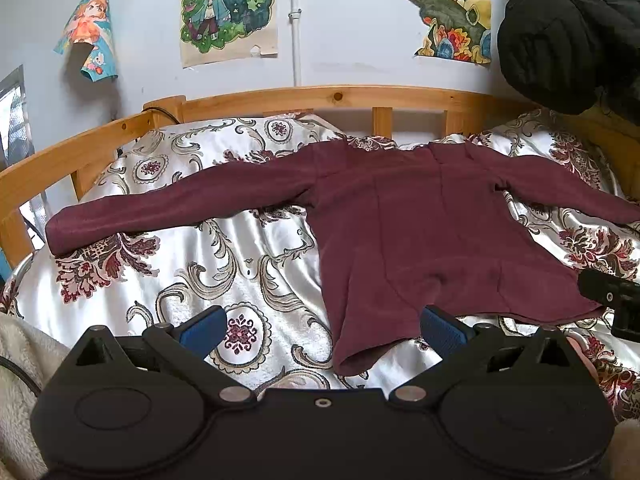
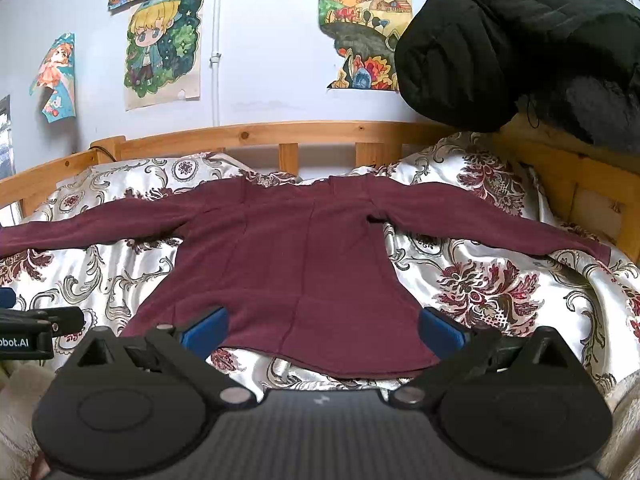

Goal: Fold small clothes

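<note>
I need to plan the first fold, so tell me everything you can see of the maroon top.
The maroon top is a long-sleeved garment of soft, matte knit with vertical seams down the body. It lies flat and unfolded on the patterned bedspread, neckline toward the wooden headboard, hem nearest the cameras, both sleeves spread sideways. The hem flares and curls slightly. Neither open gripper, left or right, grips it.

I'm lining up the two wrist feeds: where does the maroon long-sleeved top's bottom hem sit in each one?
Left wrist view: the maroon long-sleeved top's bottom hem runs right of centre, low, its left corner dipping between the open left tool fingers.
Right wrist view: the hem curves across bottom centre, between the open right tool fingers.
Shared landmark: the blond cartoon-child poster on the wall.
</note>
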`<state>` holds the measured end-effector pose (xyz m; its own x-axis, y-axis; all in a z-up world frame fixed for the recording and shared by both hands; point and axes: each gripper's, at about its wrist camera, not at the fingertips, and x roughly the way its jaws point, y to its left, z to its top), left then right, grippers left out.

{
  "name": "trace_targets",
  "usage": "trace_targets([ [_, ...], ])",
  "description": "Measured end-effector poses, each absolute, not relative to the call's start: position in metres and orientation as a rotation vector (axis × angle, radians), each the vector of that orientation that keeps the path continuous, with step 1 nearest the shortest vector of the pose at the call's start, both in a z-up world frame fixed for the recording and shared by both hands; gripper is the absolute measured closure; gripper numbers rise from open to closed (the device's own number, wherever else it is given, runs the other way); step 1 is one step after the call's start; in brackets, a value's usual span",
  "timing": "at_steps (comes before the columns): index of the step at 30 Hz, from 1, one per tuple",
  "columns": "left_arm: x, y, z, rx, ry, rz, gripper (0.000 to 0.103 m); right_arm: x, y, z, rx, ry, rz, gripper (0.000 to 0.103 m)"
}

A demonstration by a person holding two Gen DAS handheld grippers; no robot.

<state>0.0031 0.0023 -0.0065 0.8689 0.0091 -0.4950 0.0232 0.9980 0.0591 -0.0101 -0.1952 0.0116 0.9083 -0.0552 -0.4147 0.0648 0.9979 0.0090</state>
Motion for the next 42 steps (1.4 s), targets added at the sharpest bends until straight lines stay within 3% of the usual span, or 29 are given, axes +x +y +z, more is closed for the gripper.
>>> trace_targets([
  [42, 0.0023, 0.0061, -0.0133, 0.064, 0.531, -0.007, 0.001, -0.0098, -0.1963, 0.0126, 0.025, 0.429, -0.061, 0.000],
])
